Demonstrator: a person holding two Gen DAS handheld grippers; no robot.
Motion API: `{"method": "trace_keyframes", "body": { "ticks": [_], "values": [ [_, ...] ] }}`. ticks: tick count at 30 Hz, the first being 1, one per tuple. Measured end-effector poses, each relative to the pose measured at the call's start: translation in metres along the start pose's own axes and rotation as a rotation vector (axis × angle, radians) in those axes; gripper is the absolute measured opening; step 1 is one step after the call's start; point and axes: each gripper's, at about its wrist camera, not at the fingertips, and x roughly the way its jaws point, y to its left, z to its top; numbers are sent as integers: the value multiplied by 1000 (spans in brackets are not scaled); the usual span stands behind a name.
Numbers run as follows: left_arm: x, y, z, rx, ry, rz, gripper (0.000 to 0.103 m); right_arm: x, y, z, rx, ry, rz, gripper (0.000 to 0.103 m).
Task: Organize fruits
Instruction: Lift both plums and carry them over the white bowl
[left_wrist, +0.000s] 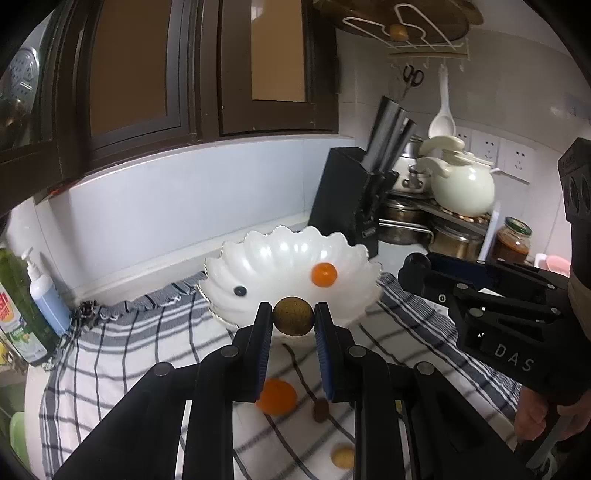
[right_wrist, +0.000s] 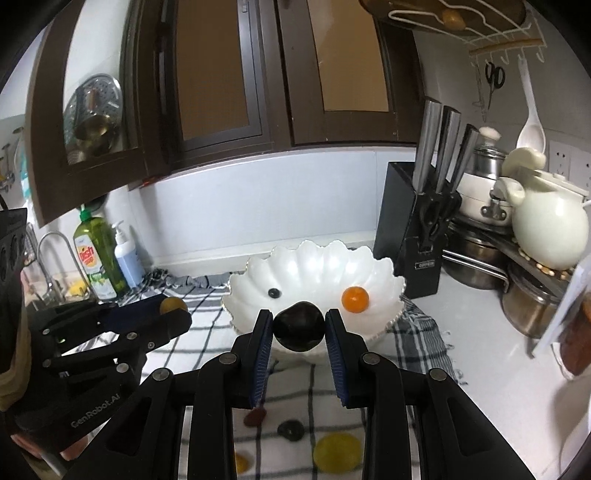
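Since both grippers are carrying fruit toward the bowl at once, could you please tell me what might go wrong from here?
1. The brown fruit is pinched only at the fingertips of the left gripper; being round, it may slip out.
2. The right gripper with its dark fruit heads for the same white bowl; the two could collide.
3. A dropped fruit may knock the orange fruit or roll off the striped cloth.
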Motion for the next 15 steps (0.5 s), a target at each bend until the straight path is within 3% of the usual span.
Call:
{"method": "trace_keyframes", "body": {
  "ticks": [8, 15],
  "values": [
    [25, 12, 32, 25, 10, 22, 24, 32, -3, 29, -8, 13, 13, 31],
    [63, 26, 55, -5, 79, 15, 24, 67, -13, 47, 7, 82, -9, 31]
  ]
}}
